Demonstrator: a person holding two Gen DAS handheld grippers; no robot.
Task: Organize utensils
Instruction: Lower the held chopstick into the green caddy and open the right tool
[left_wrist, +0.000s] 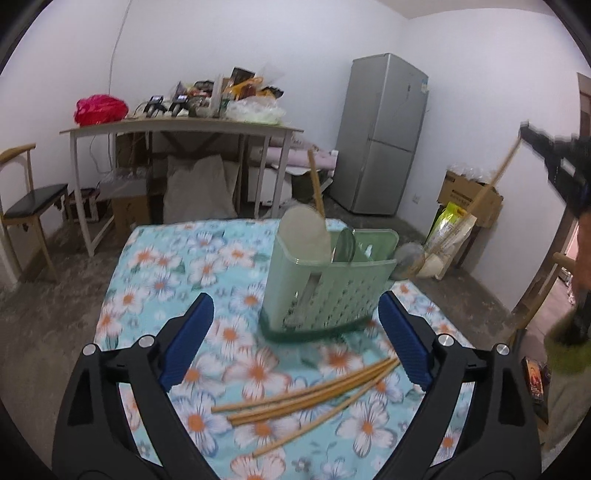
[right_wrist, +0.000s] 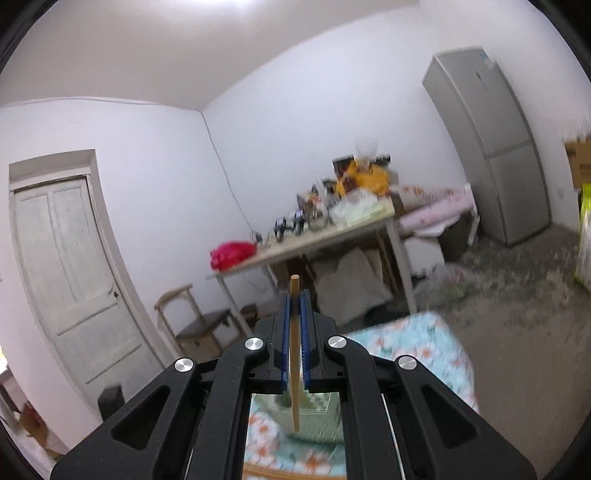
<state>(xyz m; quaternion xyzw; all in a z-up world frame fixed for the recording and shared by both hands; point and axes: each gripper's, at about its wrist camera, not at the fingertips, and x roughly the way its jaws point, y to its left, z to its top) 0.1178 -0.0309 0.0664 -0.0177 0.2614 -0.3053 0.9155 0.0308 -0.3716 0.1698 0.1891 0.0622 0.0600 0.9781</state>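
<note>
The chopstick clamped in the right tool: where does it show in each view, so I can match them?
Left wrist view: chopstick at far right, slanting down from the blurred right tool.
Right wrist view: centre, upright between the shut blue pads.
Shared landmark: grey fridge.

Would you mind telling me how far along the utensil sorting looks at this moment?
Partly done. The green holder already stands a pale spatula-like utensil and one chopstick upright. In hand: the right gripper is shut on a single chopstick, held above the table. Left: several loose chopsticks lie on the floral cloth, with the open left gripper empty above them.
</note>
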